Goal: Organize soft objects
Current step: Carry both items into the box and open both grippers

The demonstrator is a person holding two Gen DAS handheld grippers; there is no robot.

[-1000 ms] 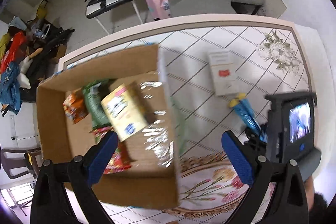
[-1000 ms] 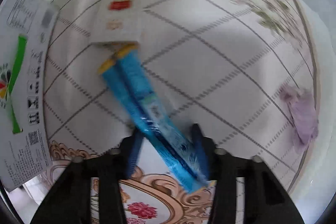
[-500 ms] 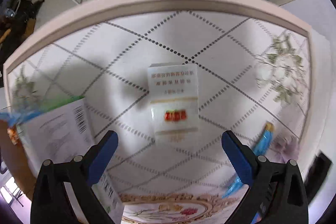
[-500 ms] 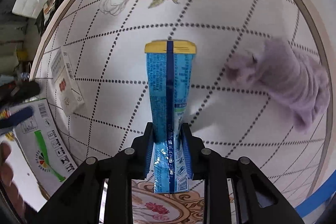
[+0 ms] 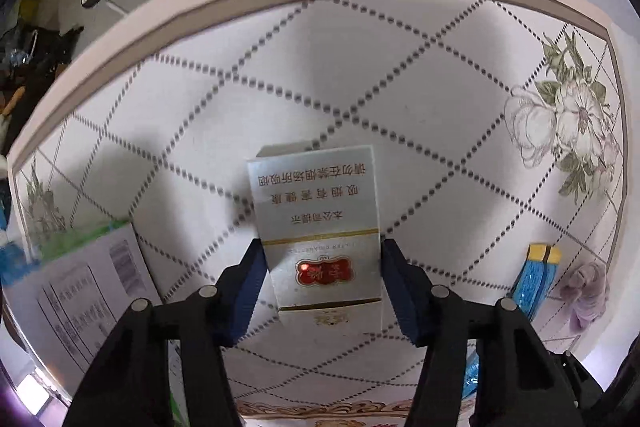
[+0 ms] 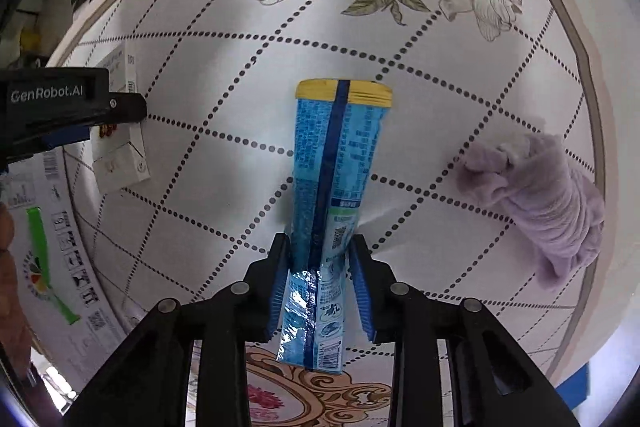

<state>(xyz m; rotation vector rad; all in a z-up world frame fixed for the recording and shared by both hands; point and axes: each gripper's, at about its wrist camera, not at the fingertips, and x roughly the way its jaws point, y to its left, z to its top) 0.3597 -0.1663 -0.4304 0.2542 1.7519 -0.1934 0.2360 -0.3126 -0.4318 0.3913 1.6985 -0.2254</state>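
Note:
My left gripper [image 5: 320, 263] has closed around a silver-white cigarette pack [image 5: 318, 227] with a red emblem lying on the table; its blue pads touch both sides. The pack also shows in the right wrist view [image 6: 120, 151], with the left gripper [image 6: 60, 115] over it. My right gripper [image 6: 320, 267] is shut on a blue snack pouch [image 6: 336, 167] with a yellow top, which also shows in the left wrist view [image 5: 536, 279]. A crumpled lilac cloth [image 6: 548, 195] lies to the right of the pouch; it also shows in the left wrist view [image 5: 584, 291].
A white cardboard box flap [image 5: 80, 303] with printed labels sits at the left; it also shows in the right wrist view [image 6: 48, 259]. The table [image 5: 360, 47] has a white diamond-pattern cover with flower prints. Chairs and floor clutter lie beyond the far edge.
My left gripper swung from the cardboard box to the cigarette pack and closed on its sides. My right gripper turned with the blue pouch, now pointing toward the flower print.

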